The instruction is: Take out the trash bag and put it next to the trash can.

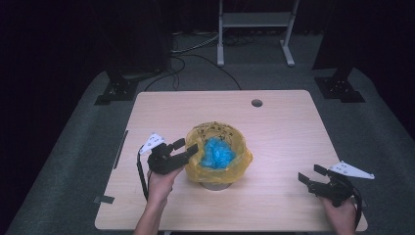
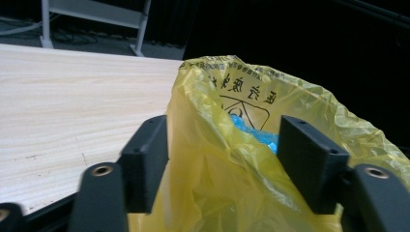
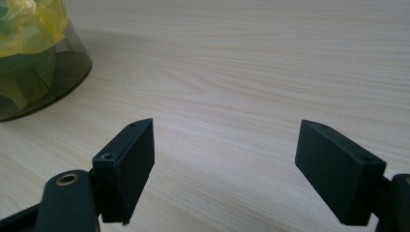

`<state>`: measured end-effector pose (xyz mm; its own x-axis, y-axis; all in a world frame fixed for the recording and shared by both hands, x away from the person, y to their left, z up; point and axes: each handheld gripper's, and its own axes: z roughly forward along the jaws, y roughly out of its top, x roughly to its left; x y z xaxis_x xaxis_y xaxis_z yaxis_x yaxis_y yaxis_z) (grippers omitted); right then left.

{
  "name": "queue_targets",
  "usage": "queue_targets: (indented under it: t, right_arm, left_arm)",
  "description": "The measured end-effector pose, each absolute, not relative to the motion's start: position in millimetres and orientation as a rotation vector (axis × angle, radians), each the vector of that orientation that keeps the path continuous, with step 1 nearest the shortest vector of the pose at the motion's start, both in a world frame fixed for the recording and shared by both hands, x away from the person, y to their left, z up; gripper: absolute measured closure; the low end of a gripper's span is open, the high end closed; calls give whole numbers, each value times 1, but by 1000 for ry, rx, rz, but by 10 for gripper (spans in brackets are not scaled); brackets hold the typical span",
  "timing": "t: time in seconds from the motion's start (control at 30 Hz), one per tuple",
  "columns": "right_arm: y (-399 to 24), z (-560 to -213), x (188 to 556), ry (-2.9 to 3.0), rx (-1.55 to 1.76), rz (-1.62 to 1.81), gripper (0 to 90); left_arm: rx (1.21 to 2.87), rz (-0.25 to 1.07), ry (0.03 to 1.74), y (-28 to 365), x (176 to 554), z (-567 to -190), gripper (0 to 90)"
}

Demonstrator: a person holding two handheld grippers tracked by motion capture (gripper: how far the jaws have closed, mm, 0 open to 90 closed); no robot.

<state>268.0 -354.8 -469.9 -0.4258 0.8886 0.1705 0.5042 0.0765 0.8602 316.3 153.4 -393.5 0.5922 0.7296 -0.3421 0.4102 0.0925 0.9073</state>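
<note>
On table [image 1: 284,122], crinkled yellow bag [image 1: 240,156], blue wad [image 1: 219,152] inside

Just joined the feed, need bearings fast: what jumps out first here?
A yellow bag lining a dark bin at mid-table, with a blue wad inside. The left claw is open astride the bag's near-left rim; the right claw sits open and empty over bare table near the front right corner.

yellow bag [image 1: 241,157]: translucent, black print, lines a small grey bin [image 3: 46,84], mouth open upward | blue crumpled plastic [image 1: 219,152]: lies inside | bin: upright, mid-desk [image 1: 288,127], near front
</note>
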Motion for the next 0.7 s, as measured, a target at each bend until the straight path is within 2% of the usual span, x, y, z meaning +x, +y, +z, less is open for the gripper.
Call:
queue_targets:
  t: [0.2, 0.37, 0.7]
  right_arm:
    - [-354, -470, 268, 1969, 1371, 1299, 210]
    - [-353, -470, 268, 1971, 1368, 1298, 210]
    - [-354, -469, 268, 1961, 1367, 1299, 210]
  left_arm:
    - [1535, 354, 978, 150, 312, -392, 513]
    - [1515, 413, 967, 148, 307, -391, 590]
    - [1502, 499, 944, 148, 302, -389, 674]
